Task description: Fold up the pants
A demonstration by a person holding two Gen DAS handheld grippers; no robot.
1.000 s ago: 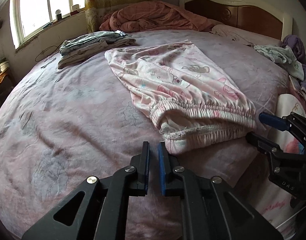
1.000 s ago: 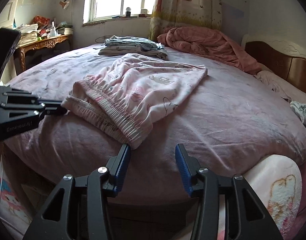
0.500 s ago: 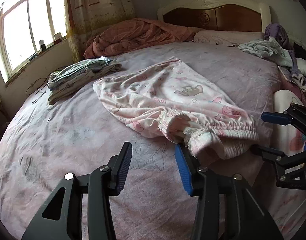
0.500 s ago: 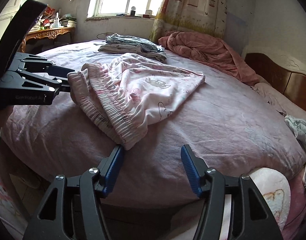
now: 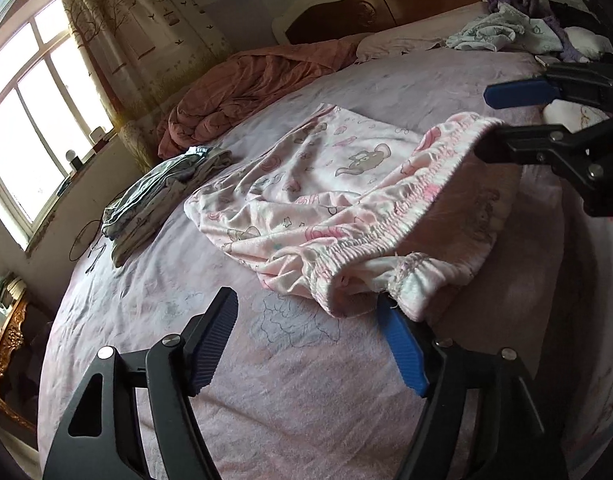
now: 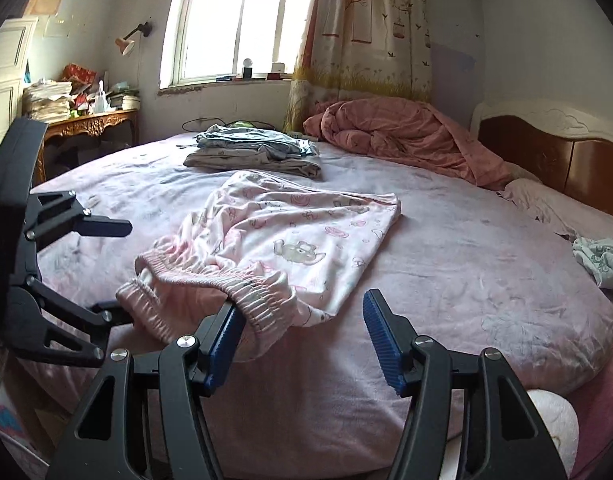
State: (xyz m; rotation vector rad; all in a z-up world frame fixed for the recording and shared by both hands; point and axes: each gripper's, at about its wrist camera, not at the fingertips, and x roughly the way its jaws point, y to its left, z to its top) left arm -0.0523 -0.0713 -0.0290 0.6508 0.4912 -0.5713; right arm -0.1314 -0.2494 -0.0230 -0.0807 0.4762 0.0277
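Observation:
Pink patterned pants (image 5: 346, 184) lie on the pink bed sheet, folded lengthwise, with the elastic waistband (image 5: 386, 240) nearest me and raised off the sheet. My left gripper (image 5: 306, 340) is open; the waistband's left end hangs over its right finger (image 5: 402, 348). My right gripper (image 6: 302, 336) is open; the waistband's right end (image 6: 262, 304) drapes over its left finger (image 6: 222, 344). Each gripper also shows in the other view, the right one (image 5: 546, 120) and the left one (image 6: 66, 280). The pants (image 6: 290, 236) sag between them.
A stack of folded grey clothes (image 5: 162, 196) lies beyond the pants near the window. A pink quilt (image 6: 394, 136) is bunched by the headboard (image 6: 546, 148). Loose clothes (image 5: 506, 32) lie at the far right. A cluttered wooden desk (image 6: 82, 124) stands by the wall.
Both grippers have opened wider and moved forward and up. The waistband has lifted off the sheet on their inner fingers and the pants have bunched toward the legs.

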